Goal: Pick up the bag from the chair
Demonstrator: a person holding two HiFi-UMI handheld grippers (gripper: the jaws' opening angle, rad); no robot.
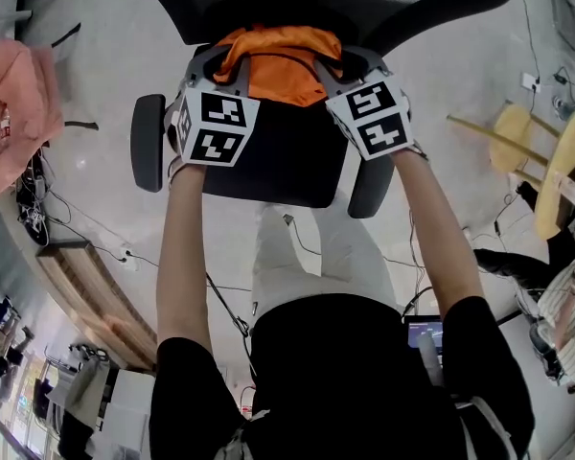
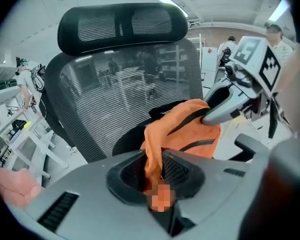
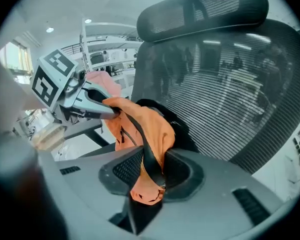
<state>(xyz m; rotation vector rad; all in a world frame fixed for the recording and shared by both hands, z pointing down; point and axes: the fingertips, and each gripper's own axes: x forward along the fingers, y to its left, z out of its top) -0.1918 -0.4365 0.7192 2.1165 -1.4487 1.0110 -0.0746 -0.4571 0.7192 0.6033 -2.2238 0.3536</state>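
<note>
Two grippers are clamped on the orange bag (image 1: 278,65) (image 2: 190,129) (image 3: 150,124), one at each end. It hangs between them, over the rear of the office chair's (image 1: 268,166) (image 2: 115,94) (image 3: 230,84) black seat, close in front of the mesh back. Whether its underside touches the seat cannot be told.

In the left gripper view, the left gripper (image 1: 228,63) (image 2: 157,176) (image 3: 97,104) has its jaws closed on a bunched fold of orange fabric that runs down between the ribbed pads. In the right gripper view, the right gripper (image 1: 350,65) (image 2: 230,109) (image 3: 147,176) pinches orange cloth together with a black strap (image 3: 140,139) – the strap lies across the fabric inside the jaws. Each gripper also shows in the other's view, biting the far end of the bag.

In the head view the bag sits just ahead of both marker cubes, and the front half of the seat below them is bare. The left armrest (image 1: 148,142) and right armrest (image 1: 369,185) stand outside the two grippers, near the person's forearms. The headrest (image 2: 122,26) (image 3: 205,6) rises above the mesh, well over the bag.

Around the chair the pale floor (image 1: 105,46) lies open on both sides, crossed by a thin cable (image 1: 302,238) near the seat's front edge. A pink cloth (image 1: 14,113) hangs at the left edge, and a light wooden chair (image 1: 546,151) stands well apart at the right.
</note>
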